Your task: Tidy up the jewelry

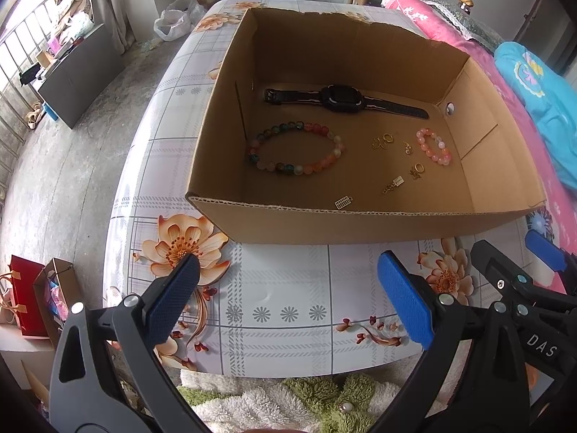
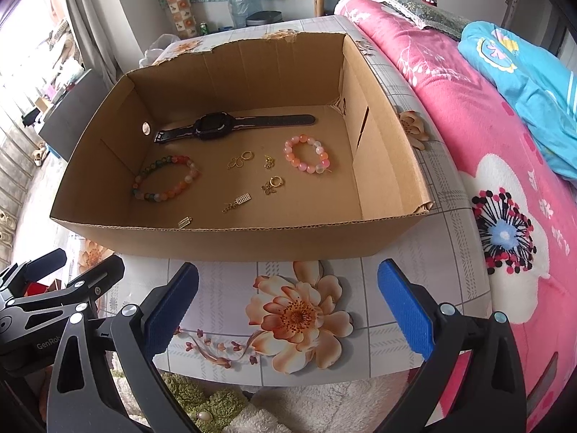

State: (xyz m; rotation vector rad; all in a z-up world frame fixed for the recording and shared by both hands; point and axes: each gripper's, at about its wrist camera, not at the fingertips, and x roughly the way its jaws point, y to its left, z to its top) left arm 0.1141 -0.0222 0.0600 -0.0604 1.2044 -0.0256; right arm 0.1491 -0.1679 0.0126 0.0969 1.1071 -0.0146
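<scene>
Both claws, left claw (image 1: 288, 296) and right claw (image 2: 288, 296), are held wide and empty over the desk (image 1: 288, 288); jewelry is seen ahead inside the cardboard box (image 1: 360, 223): smartwatch (image 1: 339, 98), beaded bracelets (image 1: 295, 148).

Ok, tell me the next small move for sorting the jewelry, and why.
Probably bring the right gripper forward over the brown cardboard box's near wall toward the small pink bead bracelet. Both grippers are open, empty and outside the box, and that bracelet lies on the right side, apart from the gold charms.

Brown box (image 1: 360, 223), black watch (image 1: 339, 98), floral cloth (image 1: 288, 310) — blue tongs (image 1: 288, 285)
</scene>
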